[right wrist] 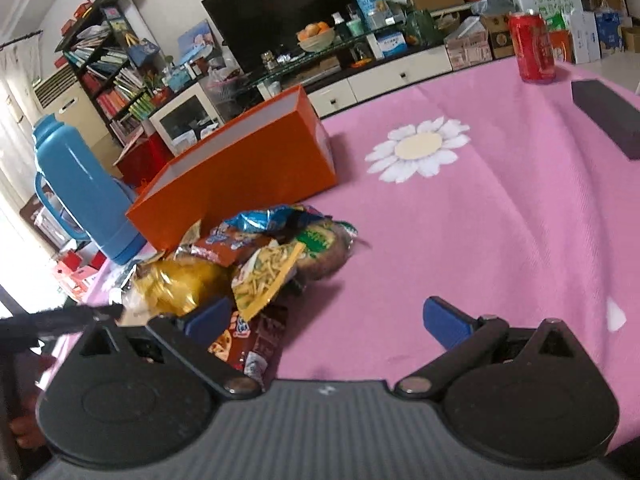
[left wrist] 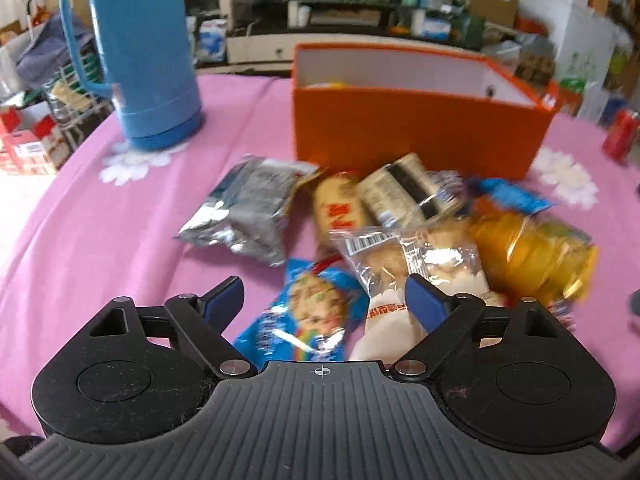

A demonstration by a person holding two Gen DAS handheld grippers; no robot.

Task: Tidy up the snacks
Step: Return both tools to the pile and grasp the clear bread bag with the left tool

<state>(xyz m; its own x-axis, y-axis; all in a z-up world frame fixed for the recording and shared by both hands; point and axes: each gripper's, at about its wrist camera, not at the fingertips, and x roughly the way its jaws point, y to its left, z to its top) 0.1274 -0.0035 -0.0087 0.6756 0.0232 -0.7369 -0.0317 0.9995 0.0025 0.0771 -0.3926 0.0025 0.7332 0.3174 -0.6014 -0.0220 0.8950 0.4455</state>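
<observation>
Two grippers hang over a pile of snack packets on a worktop draped in a pink cloth (right wrist: 500, 220) printed with white daisies. Nearest, the left gripper (left wrist: 324, 300) has its blue pads spread wide, pinching nothing, with a blue cartoon packet (left wrist: 304, 312) and a clear-wrapped pastry (left wrist: 384, 280) lying between and below them. The right gripper (right wrist: 332, 316) is likewise spread and empty; its left pad sits over a brown cookie packet (right wrist: 248, 344) and its right pad over bare cloth. Just beyond lie a silver foil packet (left wrist: 248, 208), a yellow-orange bag (left wrist: 528, 256), a packet of yellow sticks (right wrist: 264, 276) and a round bread in green wrap (right wrist: 320, 244), heaped and overlapping. Behind the pile, touching it or nearly so, stands an open orange box (left wrist: 416, 132) with white inner walls. A blue thermos jug (left wrist: 148, 52) stands beside the box. Toward the far edge stand a red can (right wrist: 534, 48) and a dark block (right wrist: 604, 120), well apart from the snacks.
</observation>
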